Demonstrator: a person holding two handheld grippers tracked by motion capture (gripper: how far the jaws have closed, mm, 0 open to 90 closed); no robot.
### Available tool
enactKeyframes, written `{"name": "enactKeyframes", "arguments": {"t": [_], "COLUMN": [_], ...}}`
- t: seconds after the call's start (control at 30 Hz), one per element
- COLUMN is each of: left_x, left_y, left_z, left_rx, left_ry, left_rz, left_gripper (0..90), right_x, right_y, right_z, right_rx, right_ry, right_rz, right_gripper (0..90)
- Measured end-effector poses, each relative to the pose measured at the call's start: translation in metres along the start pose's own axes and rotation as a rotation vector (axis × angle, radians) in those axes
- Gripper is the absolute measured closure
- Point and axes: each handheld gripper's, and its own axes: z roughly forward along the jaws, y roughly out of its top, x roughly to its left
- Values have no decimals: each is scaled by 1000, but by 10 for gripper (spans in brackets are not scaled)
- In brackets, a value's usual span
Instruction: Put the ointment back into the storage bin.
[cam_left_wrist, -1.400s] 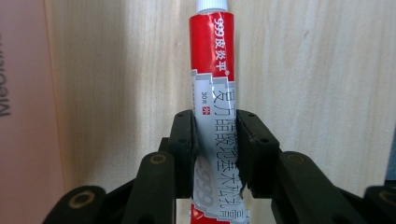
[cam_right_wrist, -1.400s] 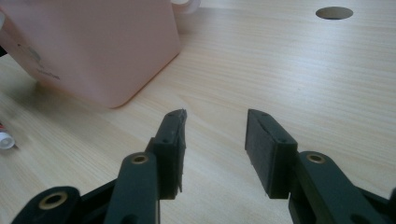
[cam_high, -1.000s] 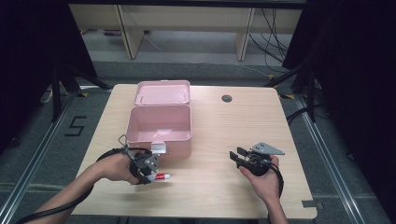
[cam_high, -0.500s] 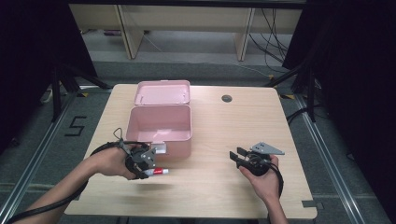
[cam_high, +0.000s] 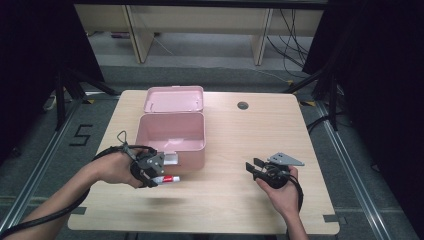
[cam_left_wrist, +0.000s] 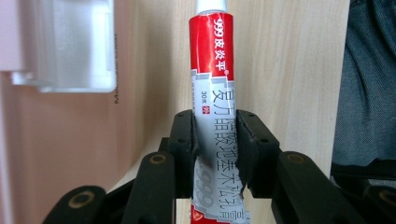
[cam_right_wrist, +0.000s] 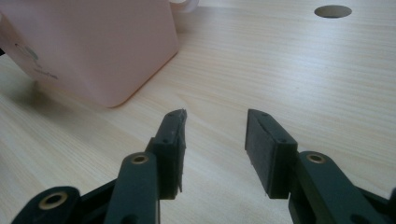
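A red, grey and white ointment tube is clamped between the pads of my left gripper, its white cap end pointing away from the camera. In the high view the left gripper holds the tube level, just in front of the open pink box and lifted a little off the table. The box's clear front latch is close by on the left. My right gripper rests low over the table at the right, open with nothing between its black pads.
The box's pink lid lies folded back behind it. A round cable hole sits in the wooden table top near the far edge. The pink box wall stands ahead and left of the right gripper. Bare table lies between the grippers.
My left gripper has risen with the tube and drifted slightly toward the box front. The right gripper has kept still.
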Motion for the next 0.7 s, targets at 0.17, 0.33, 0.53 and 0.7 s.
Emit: {"name": "enactKeyframes", "arguments": {"t": [0.17, 0.33, 0.53, 0.7], "left_x": [0, 0, 2, 3], "left_y": [0, 0, 1, 2], "left_z": [0, 0, -5, -11], "left_rx": [6, 11, 13, 10], "left_ry": [-7, -7, 1, 11], "left_rz": [0, 5, 4, 14], "left_gripper": [686, 686, 686, 686], "right_x": [-1, -1, -1, -1], "right_y": [1, 0, 0, 0], "right_z": [-1, -1, -1, -1], "right_rx": [8, 6, 6, 6], "right_ry": [-17, -17, -20, -21], "right_rz": [-21, -22, -21, -21], "right_gripper": [590, 591, 591, 591]}}
